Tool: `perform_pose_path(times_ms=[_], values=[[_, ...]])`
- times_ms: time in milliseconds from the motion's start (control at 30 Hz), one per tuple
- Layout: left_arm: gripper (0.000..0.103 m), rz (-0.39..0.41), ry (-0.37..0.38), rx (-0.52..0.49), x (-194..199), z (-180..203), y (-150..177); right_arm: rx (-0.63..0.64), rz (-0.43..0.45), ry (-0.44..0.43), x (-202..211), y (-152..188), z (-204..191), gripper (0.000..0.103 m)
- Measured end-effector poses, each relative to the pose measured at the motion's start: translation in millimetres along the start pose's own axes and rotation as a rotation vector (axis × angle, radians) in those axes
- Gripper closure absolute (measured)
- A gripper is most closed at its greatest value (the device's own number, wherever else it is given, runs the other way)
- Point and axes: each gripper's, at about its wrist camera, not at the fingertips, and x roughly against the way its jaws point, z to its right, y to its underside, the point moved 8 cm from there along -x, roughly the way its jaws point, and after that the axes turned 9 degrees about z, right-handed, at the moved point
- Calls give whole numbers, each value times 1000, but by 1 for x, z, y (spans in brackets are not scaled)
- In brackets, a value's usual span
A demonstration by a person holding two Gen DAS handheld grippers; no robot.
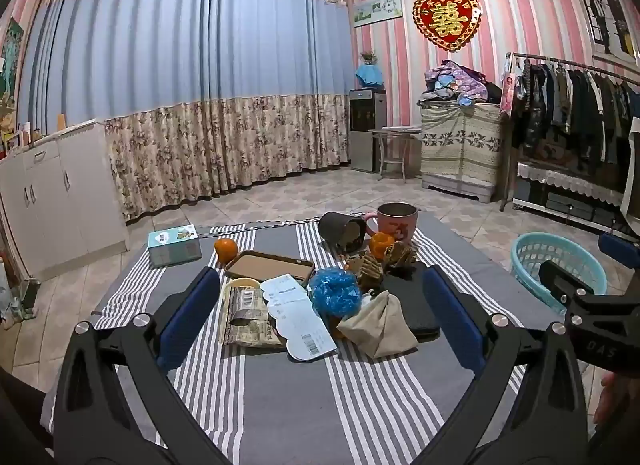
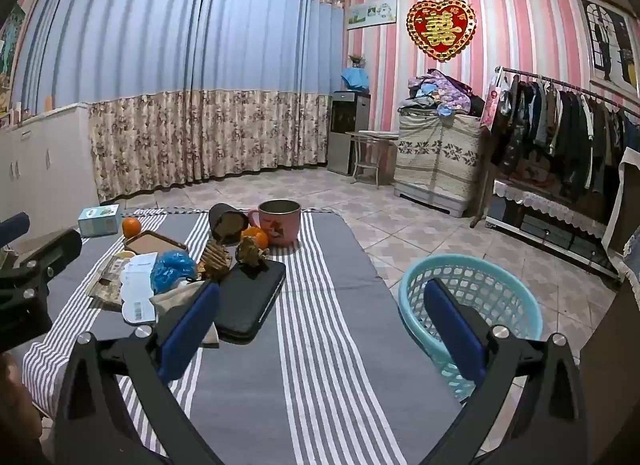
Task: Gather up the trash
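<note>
Trash lies in the middle of a striped table (image 1: pixel 280 397): a crumpled beige paper (image 1: pixel 378 323), a blue plastic wad (image 1: pixel 335 291), a white receipt (image 1: pixel 298 317), a printed wrapper (image 1: pixel 248 319) and crumpled brown papers (image 1: pixel 370 269). My left gripper (image 1: pixel 320 315) is open and empty, just short of the pile. My right gripper (image 2: pixel 320 323) is open and empty, over the table's right edge; its left finger is by the beige paper (image 2: pixel 176 297). A light-blue basket (image 2: pixel 472 301) stands on the floor to the right, also seen in the left wrist view (image 1: pixel 558 265).
Also on the table are a black case (image 1: pixel 412 297), a brown tray (image 1: pixel 270 267), an orange (image 1: pixel 225 248), a tissue box (image 1: pixel 174 245), a tipped dark cup (image 1: pixel 343 229) and a pink mug (image 1: pixel 396 221). White cabinets stand left, a clothes rack right.
</note>
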Motion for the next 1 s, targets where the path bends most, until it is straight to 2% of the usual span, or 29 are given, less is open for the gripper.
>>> perform_pose_path(times_ms=[700,1000], values=[[5,-12,26,-4,-3,6,-1,-8,0,3,-1,1,1,4],[5,-18,29,-3,-1,6,3,-13,0,5,0,-3,14,4]])
